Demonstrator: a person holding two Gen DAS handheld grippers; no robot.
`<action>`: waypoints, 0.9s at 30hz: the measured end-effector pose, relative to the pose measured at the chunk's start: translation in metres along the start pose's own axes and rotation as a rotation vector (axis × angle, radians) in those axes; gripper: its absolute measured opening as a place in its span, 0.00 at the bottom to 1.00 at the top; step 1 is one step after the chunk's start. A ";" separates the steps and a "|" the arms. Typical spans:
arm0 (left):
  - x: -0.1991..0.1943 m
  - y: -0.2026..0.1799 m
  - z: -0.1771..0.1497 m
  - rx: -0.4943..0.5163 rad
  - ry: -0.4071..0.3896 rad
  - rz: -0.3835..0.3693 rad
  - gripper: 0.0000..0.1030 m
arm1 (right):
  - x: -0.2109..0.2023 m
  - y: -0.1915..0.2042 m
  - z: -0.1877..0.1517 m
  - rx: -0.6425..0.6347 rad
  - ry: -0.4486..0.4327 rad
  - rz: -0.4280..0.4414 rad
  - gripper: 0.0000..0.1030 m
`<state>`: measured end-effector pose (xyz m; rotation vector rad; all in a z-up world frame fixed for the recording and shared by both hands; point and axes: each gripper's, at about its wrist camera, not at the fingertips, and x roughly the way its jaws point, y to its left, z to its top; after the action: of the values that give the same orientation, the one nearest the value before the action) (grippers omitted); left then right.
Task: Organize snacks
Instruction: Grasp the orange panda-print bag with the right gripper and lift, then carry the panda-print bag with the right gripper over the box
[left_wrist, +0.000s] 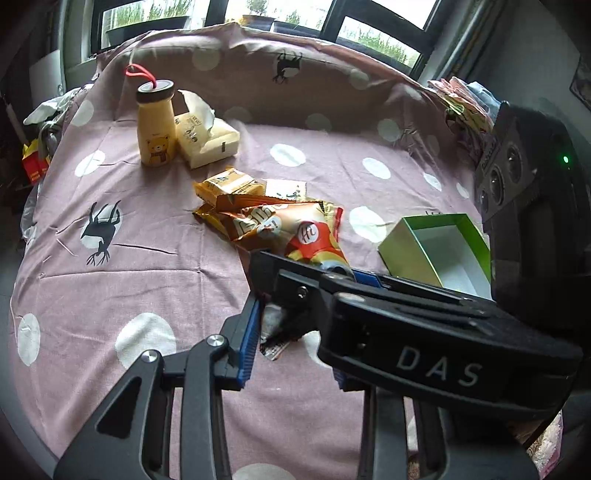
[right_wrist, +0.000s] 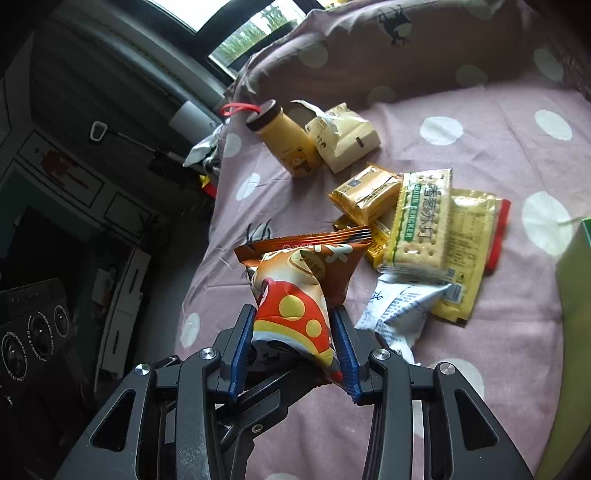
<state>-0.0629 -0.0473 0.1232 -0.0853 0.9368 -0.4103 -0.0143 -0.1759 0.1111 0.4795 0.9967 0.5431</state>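
Observation:
My right gripper (right_wrist: 293, 341) is shut on an orange and red snack bag (right_wrist: 295, 284) and holds it above the pink dotted cloth. The same bag (left_wrist: 295, 229) and the right gripper (left_wrist: 325, 280) show in the left wrist view, crossing in front of my left gripper (left_wrist: 295, 332). My left gripper is open, with a small wrapper (left_wrist: 273, 332) lying between its fingers. A pile of snacks lies on the cloth: a cracker pack (right_wrist: 421, 221), yellow packets (right_wrist: 365, 194) and a white packet (right_wrist: 399, 310). An open green box (left_wrist: 439, 251) stands to the right.
A yellow bear bottle (left_wrist: 156, 125) with a red loop stands at the back left beside a tissue pack (left_wrist: 205, 138). A cushion (left_wrist: 258, 74) rises behind them. Windows are beyond. The table edge falls off on the left.

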 end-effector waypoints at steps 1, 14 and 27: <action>-0.004 -0.004 -0.005 0.004 -0.017 -0.006 0.31 | -0.009 -0.002 -0.004 -0.001 -0.013 0.001 0.42; -0.020 -0.056 -0.028 0.136 -0.084 -0.050 0.31 | -0.069 -0.008 -0.042 -0.005 -0.167 -0.062 0.43; -0.021 -0.079 -0.029 0.202 -0.169 -0.115 0.31 | -0.103 -0.016 -0.053 0.000 -0.289 -0.143 0.43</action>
<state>-0.1212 -0.1086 0.1409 0.0101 0.7224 -0.5931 -0.1024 -0.2454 0.1435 0.4677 0.7476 0.3344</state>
